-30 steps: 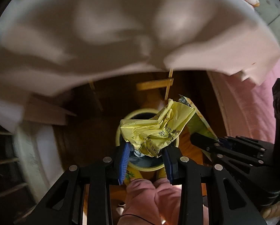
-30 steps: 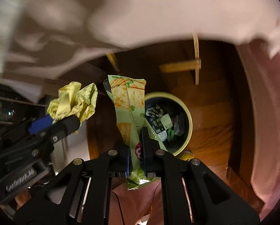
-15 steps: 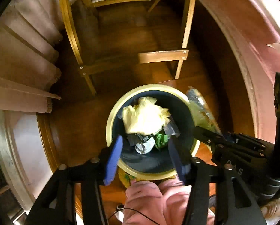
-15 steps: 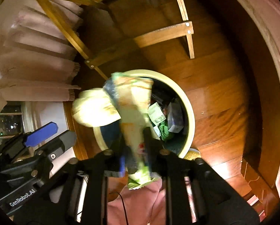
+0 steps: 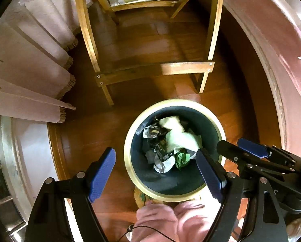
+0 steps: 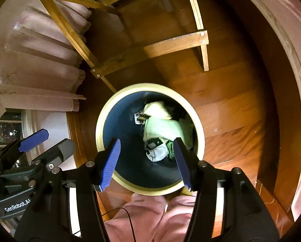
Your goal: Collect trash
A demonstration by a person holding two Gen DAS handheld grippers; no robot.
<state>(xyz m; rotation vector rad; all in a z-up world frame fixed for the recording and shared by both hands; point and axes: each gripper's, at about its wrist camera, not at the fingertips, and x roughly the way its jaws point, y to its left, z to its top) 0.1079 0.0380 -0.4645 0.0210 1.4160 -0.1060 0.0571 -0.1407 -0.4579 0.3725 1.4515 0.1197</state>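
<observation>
Both tongs are spread wide with nothing in them: my left gripper (image 5: pixel 156 173) and right gripper (image 6: pixel 147 162) hang side by side over the bin (image 6: pixel 199 129). Warm brown wood floor (image 6: pixel 231 109) down there, with a wooden chair frame (image 5: pixel 186 68) just past the bin and pale fringed curtains (image 5: pixel 29 70) off to the left. Only writing I can read is "GenRobot.AI" on the left tong's body, seen from the right camera. Bin is round, cream rim, dark inside, and the trash (image 5: pixel 176 137) sits in it: crumpled pale wrappers, some dark packaging, a green scrap
</observation>
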